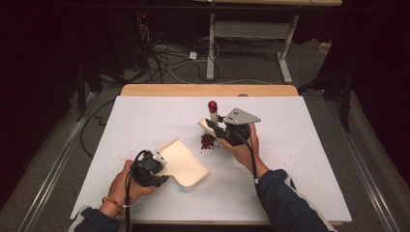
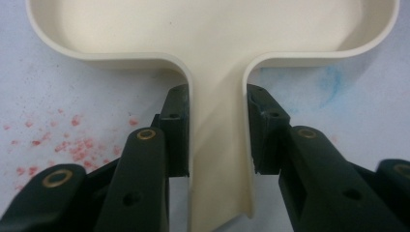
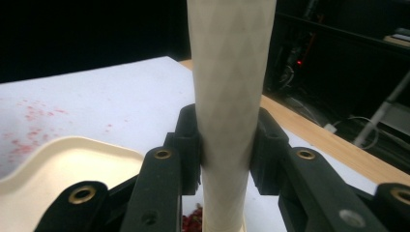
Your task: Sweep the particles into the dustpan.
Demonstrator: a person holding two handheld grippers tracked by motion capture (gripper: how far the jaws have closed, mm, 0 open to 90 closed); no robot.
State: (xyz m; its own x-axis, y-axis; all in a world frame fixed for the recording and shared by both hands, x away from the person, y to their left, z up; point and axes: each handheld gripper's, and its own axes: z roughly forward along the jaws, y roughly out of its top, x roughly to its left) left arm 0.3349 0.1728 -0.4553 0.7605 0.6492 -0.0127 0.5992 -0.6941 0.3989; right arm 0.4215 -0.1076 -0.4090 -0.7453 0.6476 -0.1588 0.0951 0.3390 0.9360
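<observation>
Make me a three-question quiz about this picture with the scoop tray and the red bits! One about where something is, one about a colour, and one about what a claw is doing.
1. Where is the pile of red bits?
A. Inside the dustpan
B. On the white table sheet, beside the brush
C. On the floor

2. What colour is the dustpan?
A. Blue
B. Black
C. Cream

3. What is the left claw doing?
A. Gripping the dustpan's handle
B. Hanging open in the air
C. Holding a cup

Answers:
1. B: the high view shows the red heap on the table sheet, between the dustpan and the brush.
2. C: the pan looks pale cream in the high view and the left gripper view.
3. A: the left gripper view shows both jaws pressed against the sides of the handle.
</observation>
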